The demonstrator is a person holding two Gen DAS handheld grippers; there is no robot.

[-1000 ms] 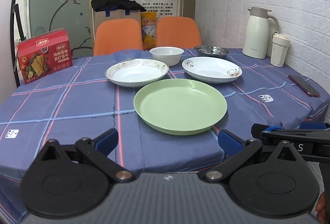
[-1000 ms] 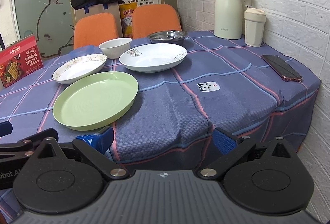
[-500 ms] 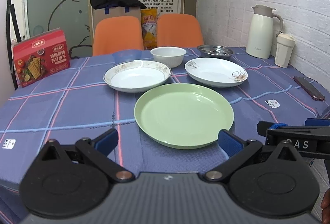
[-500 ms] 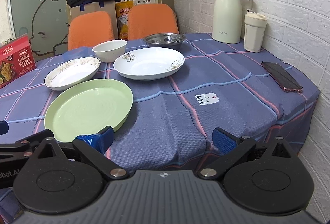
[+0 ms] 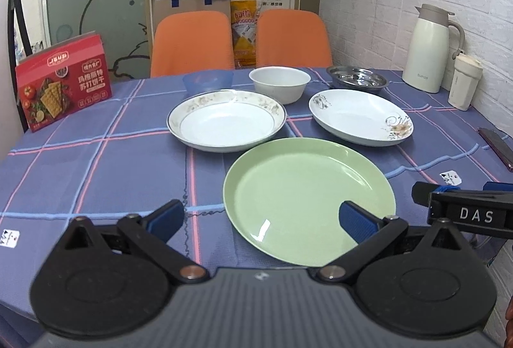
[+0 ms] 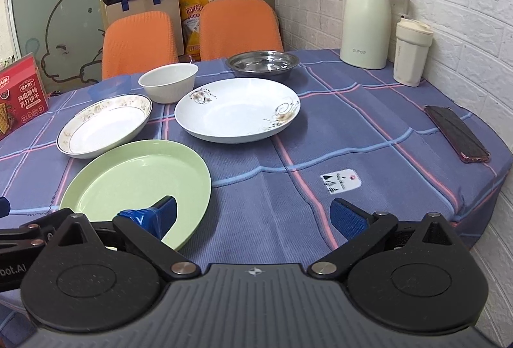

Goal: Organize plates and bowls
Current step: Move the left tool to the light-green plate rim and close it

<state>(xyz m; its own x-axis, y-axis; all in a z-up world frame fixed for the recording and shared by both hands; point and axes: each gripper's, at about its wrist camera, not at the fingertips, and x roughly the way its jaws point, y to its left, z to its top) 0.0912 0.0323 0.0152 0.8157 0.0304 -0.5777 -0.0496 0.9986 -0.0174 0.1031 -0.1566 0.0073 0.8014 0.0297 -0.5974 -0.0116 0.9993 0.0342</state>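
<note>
Left wrist view shows the biggest change: over the last second I have brought both tools in over the near edge of the table [image 5: 96,162], and the green plate [image 5: 307,197] now sits much closer and larger under me. My left gripper [image 5: 261,219] is spread wide and empty, its right finger hanging over the plate's near rim and its left finger over bare cloth. My right gripper [image 6: 253,218] is equally wide and empty, its left finger over the same plate's right edge. Neither looks to be touching anything yet.

Nothing on the table has shifted: the floral-rimmed plate [image 5: 226,123] lies just behind the green one, the white patterned plate [image 5: 360,117] to its right, and the white bowl [image 5: 279,84], blue bowl [image 5: 207,81] and steel bowl [image 5: 357,79] stand in a row further back.

So I judge the sorting has not started; this is only the approach, and the green plate seems the likely first pick.
</note>
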